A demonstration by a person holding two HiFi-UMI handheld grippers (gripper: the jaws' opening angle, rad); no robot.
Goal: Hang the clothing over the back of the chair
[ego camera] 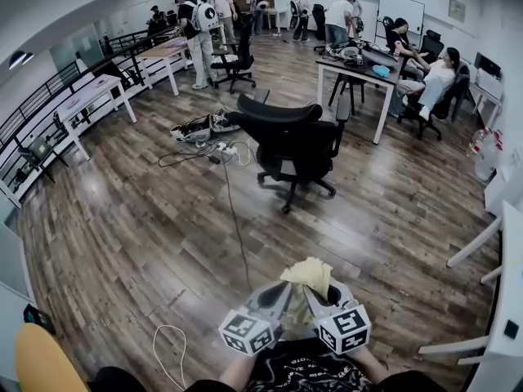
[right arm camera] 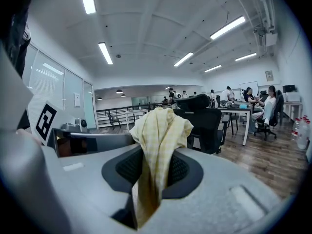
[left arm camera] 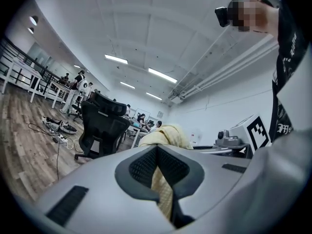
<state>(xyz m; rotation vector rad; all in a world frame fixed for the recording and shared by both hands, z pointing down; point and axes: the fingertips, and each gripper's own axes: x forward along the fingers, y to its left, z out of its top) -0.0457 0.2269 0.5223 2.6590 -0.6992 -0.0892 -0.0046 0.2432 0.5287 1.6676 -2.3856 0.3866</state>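
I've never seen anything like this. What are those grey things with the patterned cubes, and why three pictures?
No robot here: a person holds a two-jaw gripper in each hand. The head view, from a camera on the person's head, looks down on the left gripper and right gripper; the marker cubes are part of them. The other two pictures come from cameras riding on each gripper, looking along its jaws. Both grippers are shut on one pale yellow checked cloth, bunched between them. Ahead on the wooden floor stands a black office chair, cables beside it.
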